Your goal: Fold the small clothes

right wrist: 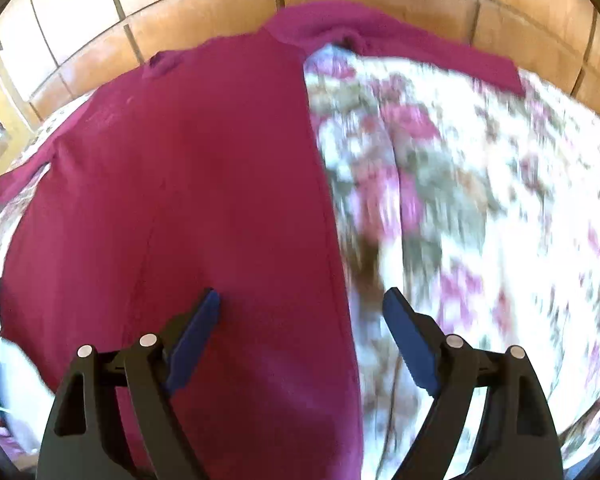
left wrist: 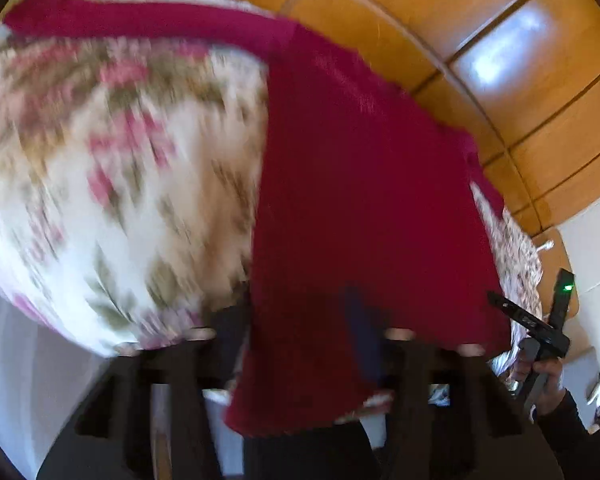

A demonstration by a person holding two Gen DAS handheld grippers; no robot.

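Observation:
A dark red long-sleeved garment (left wrist: 360, 184) lies on a floral bedspread (left wrist: 112, 184), one sleeve stretched out to the far left. Its near hem drapes over my left gripper (left wrist: 300, 336), which hides the fingertips. In the right wrist view the garment (right wrist: 188, 184) lies folded lengthwise, with a straight edge running down the middle. My right gripper (right wrist: 300, 320) is open, its blue pads (right wrist: 196, 332) apart; the left pad is over the red cloth, the right over the bedspread (right wrist: 480, 208). The right gripper also shows in the left wrist view (left wrist: 540, 328), held by a hand.
A wooden panelled headboard or wall (left wrist: 500, 60) runs behind the bed. White furniture (left wrist: 596, 264) stands at the right. The bed's near edge drops off at the lower left (left wrist: 40, 360).

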